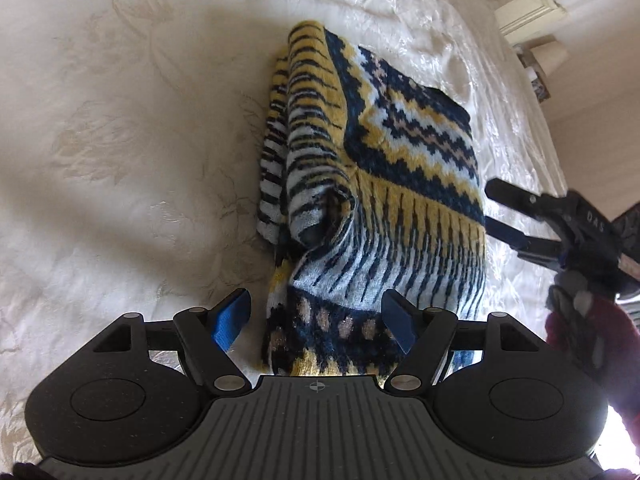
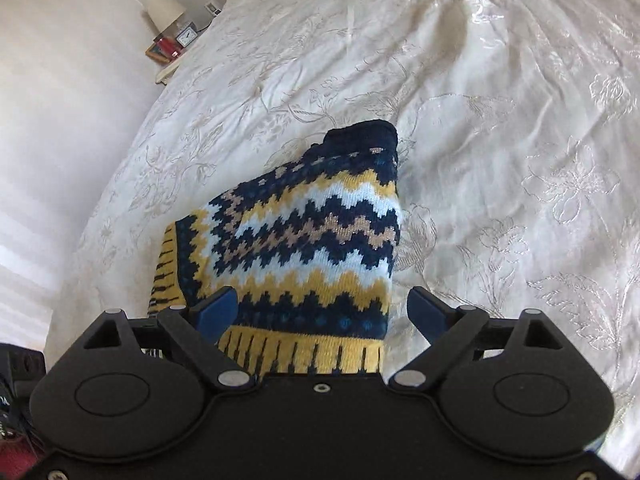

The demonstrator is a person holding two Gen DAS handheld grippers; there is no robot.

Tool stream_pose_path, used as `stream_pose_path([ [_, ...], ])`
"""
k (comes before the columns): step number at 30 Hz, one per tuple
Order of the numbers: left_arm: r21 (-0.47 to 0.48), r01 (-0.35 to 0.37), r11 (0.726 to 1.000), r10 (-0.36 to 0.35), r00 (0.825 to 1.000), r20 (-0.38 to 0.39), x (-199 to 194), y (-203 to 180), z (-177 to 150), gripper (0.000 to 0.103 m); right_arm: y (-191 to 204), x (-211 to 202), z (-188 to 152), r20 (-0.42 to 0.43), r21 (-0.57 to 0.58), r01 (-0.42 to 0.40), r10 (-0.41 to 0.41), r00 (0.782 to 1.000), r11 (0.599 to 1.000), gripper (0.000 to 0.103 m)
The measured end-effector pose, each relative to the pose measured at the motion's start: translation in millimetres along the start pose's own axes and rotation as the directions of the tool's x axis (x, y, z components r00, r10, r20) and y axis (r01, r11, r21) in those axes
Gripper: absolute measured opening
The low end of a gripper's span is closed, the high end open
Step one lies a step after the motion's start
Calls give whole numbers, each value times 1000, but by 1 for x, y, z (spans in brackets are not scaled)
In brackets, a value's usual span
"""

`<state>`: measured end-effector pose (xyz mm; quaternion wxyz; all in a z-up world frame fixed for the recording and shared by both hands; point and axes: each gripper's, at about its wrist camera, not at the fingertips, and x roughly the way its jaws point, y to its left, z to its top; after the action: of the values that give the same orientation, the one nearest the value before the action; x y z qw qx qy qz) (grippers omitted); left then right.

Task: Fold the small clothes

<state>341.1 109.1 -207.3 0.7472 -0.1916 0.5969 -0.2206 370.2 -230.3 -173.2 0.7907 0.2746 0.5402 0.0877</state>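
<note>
The patterned sweater (image 1: 372,184) lies folded in a bundle on the bed (image 1: 120,120); left gripper (image 1: 316,320) and right gripper (image 2: 324,312) spread, empty; only tidying seems left.

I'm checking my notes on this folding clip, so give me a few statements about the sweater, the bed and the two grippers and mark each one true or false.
1. The knitted sweater lies folded on a cream embroidered bedspread. True.
2. The left gripper is clamped on the sweater. False: its jaws stand open, pressing nothing.
3. The right gripper is open. True.
4. The sweater is plain red. False: it is patterned in navy, yellow and pale blue.
5. A lamp stands beside the bed. True.
</note>
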Motion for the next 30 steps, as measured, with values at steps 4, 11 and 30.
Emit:
stream_pose_path([
  [4,-48,57,997,-58,998,-28,15,3,5,72,-10,15,6,-26,55,-40,42,999,998,93],
  [11,-85,129,988,-134,990,-52,39,3,7,79,-23,46,11,-96,112,-117,128,987,987,94],
  [30,-84,373,924,-381,918,-111,37,-23,-8,43,-18,1,-6,-95,108,-158,169,981,981,48],
])
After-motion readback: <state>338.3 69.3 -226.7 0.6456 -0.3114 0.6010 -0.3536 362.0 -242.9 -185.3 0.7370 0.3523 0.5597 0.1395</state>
